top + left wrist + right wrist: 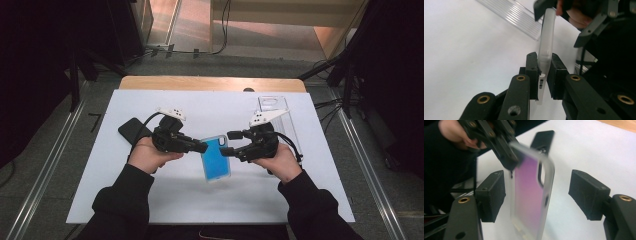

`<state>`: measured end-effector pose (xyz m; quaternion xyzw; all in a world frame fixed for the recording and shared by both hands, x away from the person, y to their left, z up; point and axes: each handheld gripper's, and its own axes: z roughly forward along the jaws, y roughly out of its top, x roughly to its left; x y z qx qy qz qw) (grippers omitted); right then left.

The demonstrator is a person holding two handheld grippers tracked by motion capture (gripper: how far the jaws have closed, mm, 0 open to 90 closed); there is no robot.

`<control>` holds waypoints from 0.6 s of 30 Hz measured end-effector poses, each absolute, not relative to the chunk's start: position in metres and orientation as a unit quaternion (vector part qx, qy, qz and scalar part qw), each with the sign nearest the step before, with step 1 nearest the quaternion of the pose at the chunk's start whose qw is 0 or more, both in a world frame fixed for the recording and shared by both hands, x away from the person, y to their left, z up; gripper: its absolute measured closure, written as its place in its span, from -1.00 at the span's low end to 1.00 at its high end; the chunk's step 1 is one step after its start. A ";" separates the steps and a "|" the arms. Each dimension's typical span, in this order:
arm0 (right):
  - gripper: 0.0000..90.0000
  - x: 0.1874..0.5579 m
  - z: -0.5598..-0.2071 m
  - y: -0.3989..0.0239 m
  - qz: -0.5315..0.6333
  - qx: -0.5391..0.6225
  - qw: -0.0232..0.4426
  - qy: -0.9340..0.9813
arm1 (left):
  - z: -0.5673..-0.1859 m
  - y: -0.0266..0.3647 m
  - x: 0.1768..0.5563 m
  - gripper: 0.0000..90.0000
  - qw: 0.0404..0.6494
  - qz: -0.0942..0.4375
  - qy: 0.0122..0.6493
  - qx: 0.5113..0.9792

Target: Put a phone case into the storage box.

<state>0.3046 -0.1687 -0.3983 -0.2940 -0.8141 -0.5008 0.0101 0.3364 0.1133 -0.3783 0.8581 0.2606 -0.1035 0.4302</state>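
The phone case (216,158) hangs just left of the high view's centre, above the white board (150,200), between the two tools. The left gripper (202,147) has its jaws pinched onto the case's edge — its own view shows the black pads (533,72) pressing the frosted rim (546,45) from both sides. The right gripper (229,143) stands with its jaws spread apart; in its own view the case (531,195) sits between the pads (587,193) and touches neither.

The step looks like a handover, so the left grip should hold firm near the corner and keep the case upright — a thin rim could twist out of a shallow bite.

The case is a soft-looking, translucent shell with rounded corners, a camera cut-out (541,173) and a tinted back that reads blue from above. A dark phone (132,131) lies at the board's left; a clear ribbed plastic box (275,112) sits upper right.
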 end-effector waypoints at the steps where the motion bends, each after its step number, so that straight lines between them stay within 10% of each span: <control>1: -0.44 0.305 -0.399 -0.169 -0.502 -0.301 0.011 -0.811 | -0.377 0.114 0.336 0.79 0.432 -0.103 0.267 0.855; 5: -1.00 0.305 -0.404 -0.168 -0.514 -0.333 -0.025 -0.790 | -0.374 0.116 0.337 0.79 0.429 -0.088 0.296 0.849; 18: -1.00 0.300 -0.413 -0.154 -0.485 -0.407 -0.073 -0.771 | -0.368 0.113 0.334 0.79 0.416 -0.041 0.368 0.831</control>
